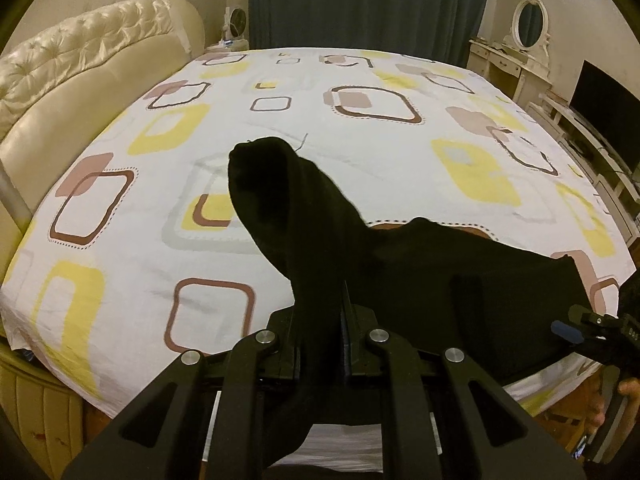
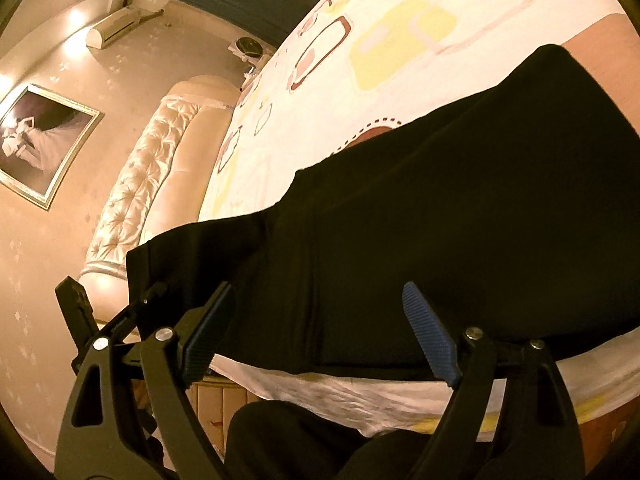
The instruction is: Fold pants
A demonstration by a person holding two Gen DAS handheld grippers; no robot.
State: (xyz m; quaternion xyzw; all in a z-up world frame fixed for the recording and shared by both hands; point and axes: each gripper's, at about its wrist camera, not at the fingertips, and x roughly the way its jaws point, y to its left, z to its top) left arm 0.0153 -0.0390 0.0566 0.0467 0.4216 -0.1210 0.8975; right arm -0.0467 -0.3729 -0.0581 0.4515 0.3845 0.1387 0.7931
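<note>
Fabric fills the near part of both views: we see the black pants (image 1: 420,272) pinched in the left hand-held gripper (image 1: 320,312), whose jaws are clenched on a bunched fold that rises between them and ends in a raised, open leg cuff above the sheet. The rest of the pants lies spread toward the right along the near edge of the bed (image 1: 280,120), one corner close to the bed's right side. In the right wrist view the right hand-held gripper (image 2: 320,320) stands released, its blue ribbed pads (image 2: 430,336) wide apart with nothing pressed between them, hovering over the flat part of the pants (image 2: 420,220) at the mattress edge; we cannot tell whether the tips touch the cloth. In the left wrist view that same gripper shows at the lower right with a hand (image 1: 616,400) around its handle. Beyond the pants we see the white sheet printed with yellow, brown and pink rounded squares, then the cream tufted headboard (image 1: 80,64) on the left, a dark curtain (image 1: 368,0) behind, and a white dressing table with an oval mirror (image 1: 530,24) and a dark screen (image 1: 604,116) on the right.
</note>
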